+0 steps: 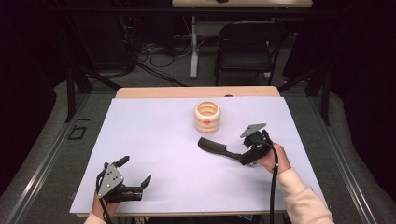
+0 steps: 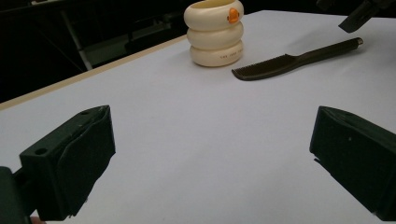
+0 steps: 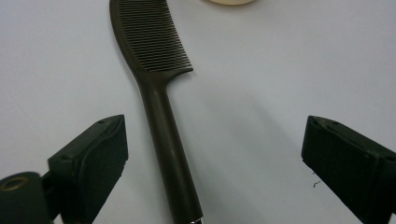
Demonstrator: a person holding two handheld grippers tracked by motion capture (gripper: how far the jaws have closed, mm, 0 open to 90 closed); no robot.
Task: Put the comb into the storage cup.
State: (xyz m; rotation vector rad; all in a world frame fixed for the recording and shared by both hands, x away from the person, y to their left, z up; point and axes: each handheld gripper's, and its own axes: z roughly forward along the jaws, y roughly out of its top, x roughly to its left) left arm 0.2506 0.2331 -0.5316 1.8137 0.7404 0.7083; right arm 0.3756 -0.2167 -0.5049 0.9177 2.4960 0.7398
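Observation:
A black comb (image 1: 215, 147) lies flat on the white table (image 1: 154, 140), right of centre, its teeth end toward the left. In the right gripper view the comb (image 3: 161, 107) runs up between the two jaws, handle nearest the camera and closer to the left jaw. My right gripper (image 1: 246, 156) hovers open at the comb's handle end, nothing held. A cream ribbed cup (image 1: 207, 117) with an orange mark stands upright just behind the comb; the left gripper view has the cup (image 2: 215, 32) and comb (image 2: 294, 60) far off. My left gripper (image 1: 136, 173) rests open near the front left edge.
A wooden strip (image 1: 196, 91) borders the table's far edge. Beyond it stand a black folding chair (image 1: 247, 44) and a table leg among floor cables (image 1: 159, 56). Dark curtains close off both sides.

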